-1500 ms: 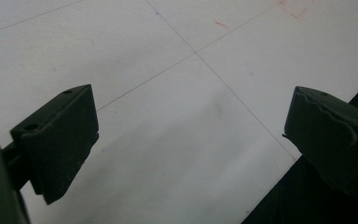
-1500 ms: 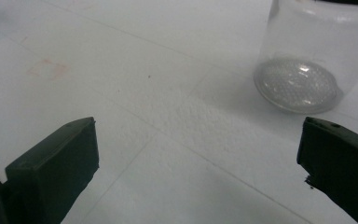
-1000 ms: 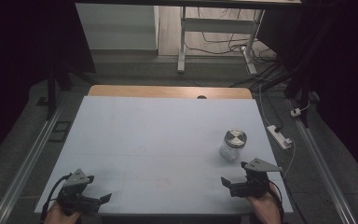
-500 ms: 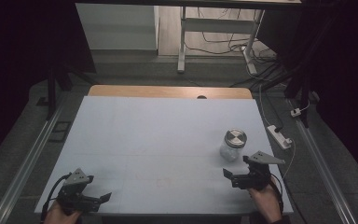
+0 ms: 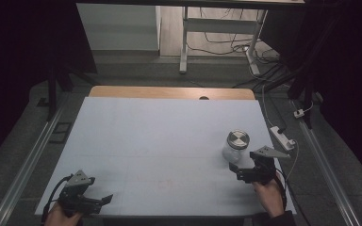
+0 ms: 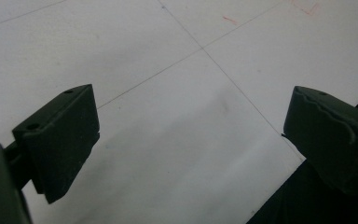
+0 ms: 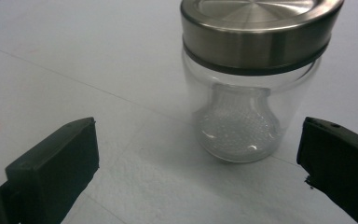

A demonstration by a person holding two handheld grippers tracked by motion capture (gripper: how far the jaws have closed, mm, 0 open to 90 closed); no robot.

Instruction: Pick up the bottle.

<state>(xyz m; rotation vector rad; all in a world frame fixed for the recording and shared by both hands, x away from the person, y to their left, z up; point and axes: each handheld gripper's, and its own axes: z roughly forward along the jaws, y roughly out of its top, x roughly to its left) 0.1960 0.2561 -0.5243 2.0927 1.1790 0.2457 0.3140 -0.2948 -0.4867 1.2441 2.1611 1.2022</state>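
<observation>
Your right claw [image 5: 241, 170] sits near the right front edge of the white surface [image 5: 160, 141], just in front of the glass jar [image 5: 235, 147]. Its jaws stand spread wide, with nothing between the pads. In the right gripper view the right claw [image 7: 198, 154] opens toward the jar [image 7: 247, 88], which stands upright a little beyond the fingertips and slightly toward the right jaw, apart from both. The jar is clear glass with a brushed metal lid [image 7: 256, 28] seated on top, and its rounded base rests flat on the surface.

Your left claw [image 5: 104, 199] rests at the left front corner of the surface, well apart from the jar. In the left gripper view the left claw [image 6: 191, 126] is also spread, empty, with bare white surface [image 6: 177, 93] and thin pencil lines showing between the jaws. The dark edge of the surface shows near the right jaw there.

From the high view, the jar stands on the right half of the surface, closer to the front edge than to the wooden strip [image 5: 169, 92] at the far end.
</observation>
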